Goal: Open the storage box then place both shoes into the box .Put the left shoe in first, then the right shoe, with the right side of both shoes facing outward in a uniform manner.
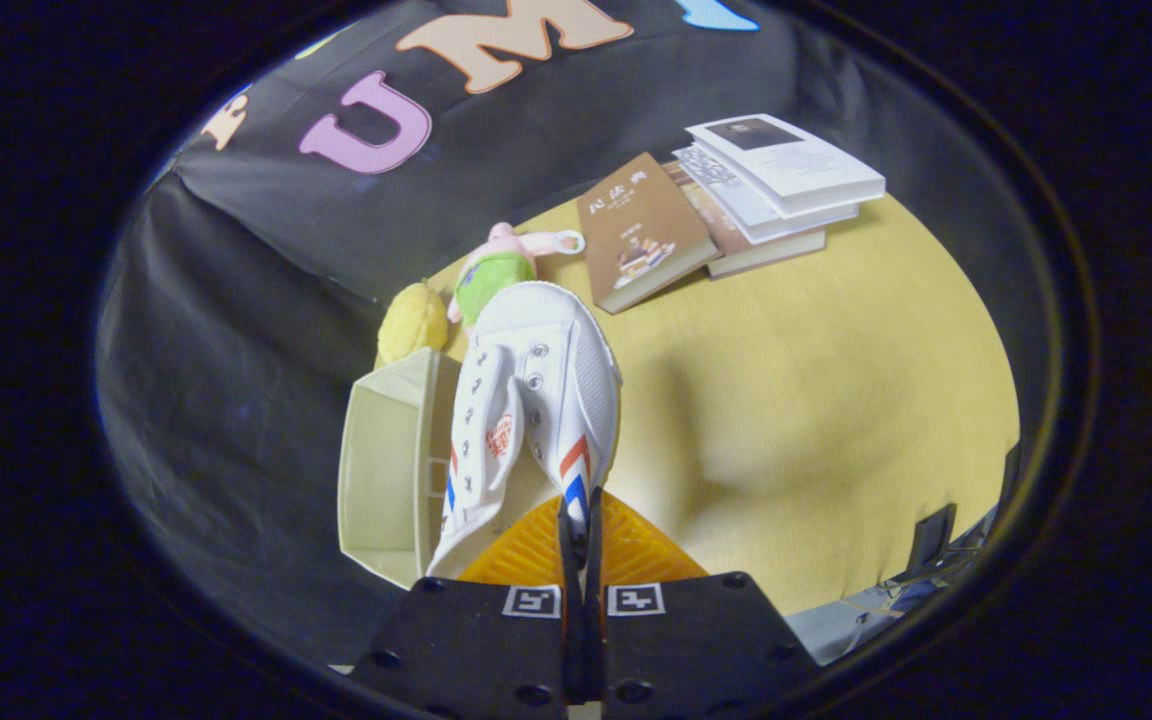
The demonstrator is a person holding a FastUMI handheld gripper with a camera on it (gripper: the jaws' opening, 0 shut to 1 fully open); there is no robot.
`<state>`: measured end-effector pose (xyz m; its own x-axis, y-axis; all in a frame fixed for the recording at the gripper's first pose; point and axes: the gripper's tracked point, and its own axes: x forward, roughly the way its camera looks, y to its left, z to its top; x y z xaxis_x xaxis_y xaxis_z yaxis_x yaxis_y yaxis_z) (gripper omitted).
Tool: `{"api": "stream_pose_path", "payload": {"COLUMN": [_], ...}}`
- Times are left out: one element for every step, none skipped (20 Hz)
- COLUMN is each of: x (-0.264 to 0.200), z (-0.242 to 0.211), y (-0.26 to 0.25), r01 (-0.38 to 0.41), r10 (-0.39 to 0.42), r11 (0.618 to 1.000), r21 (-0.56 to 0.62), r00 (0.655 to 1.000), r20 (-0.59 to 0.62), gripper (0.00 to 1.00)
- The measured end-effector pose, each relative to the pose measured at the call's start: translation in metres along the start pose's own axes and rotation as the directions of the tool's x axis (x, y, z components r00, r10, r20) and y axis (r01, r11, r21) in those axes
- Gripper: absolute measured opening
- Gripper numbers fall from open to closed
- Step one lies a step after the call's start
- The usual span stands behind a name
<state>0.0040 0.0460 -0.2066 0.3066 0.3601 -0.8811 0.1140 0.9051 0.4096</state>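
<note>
One white canvas shoe (536,400) hangs pinched at its collar by the closed gripper (581,520), just ahead and above the open storage box (386,460); placing is not yet done.

The shoe (526,400) hides much of the storage box (386,470) behind it.

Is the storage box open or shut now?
Open: the storage box shows its bare inside, beside the white shoe pinched in the tongs.
</note>
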Motion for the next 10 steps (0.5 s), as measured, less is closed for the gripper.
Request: {"api": "stream_pose_path", "payload": {"x": [0.0, -0.001, -0.002, -0.003, -0.003, -0.002, -0.001, 0.0, 0.001, 0.003], "z": [0.0, 0.002, 0.003, 0.001, 0.002, 0.003, 0.002, 0.0, -0.001, -0.003], "y": [0.01, 0.021, 0.029, 0.039, 0.048, 0.058, 0.067, 0.077, 0.086, 0.094], "r01": [-0.01, -0.019, -0.025, -0.034, -0.043, -0.051, -0.061, -0.075, -0.086, -0.097], "r10": [0.01, 0.019, 0.025, 0.034, 0.043, 0.051, 0.062, 0.075, 0.086, 0.097], "r11": [1.0, 1.0, 1.0, 0.999, 0.999, 0.999, 0.998, 0.997, 0.996, 0.995], "r21": [-0.001, -0.004, -0.006, -0.009, -0.01, -0.011, -0.014, -0.011, -0.008, -0.01], "r00": [1.0, 1.0, 1.0, 0.999, 0.999, 0.998, 0.997, 0.996, 0.995, 0.995], "r20": [0.004, 0.009, 0.016, 0.016, 0.022, 0.035, 0.036, 0.039, 0.043, 0.038], "gripper": [0.03, 0.04, 0.03, 0.03, 0.03, 0.03, 0.03, 0.03, 0.03, 0.03]}}
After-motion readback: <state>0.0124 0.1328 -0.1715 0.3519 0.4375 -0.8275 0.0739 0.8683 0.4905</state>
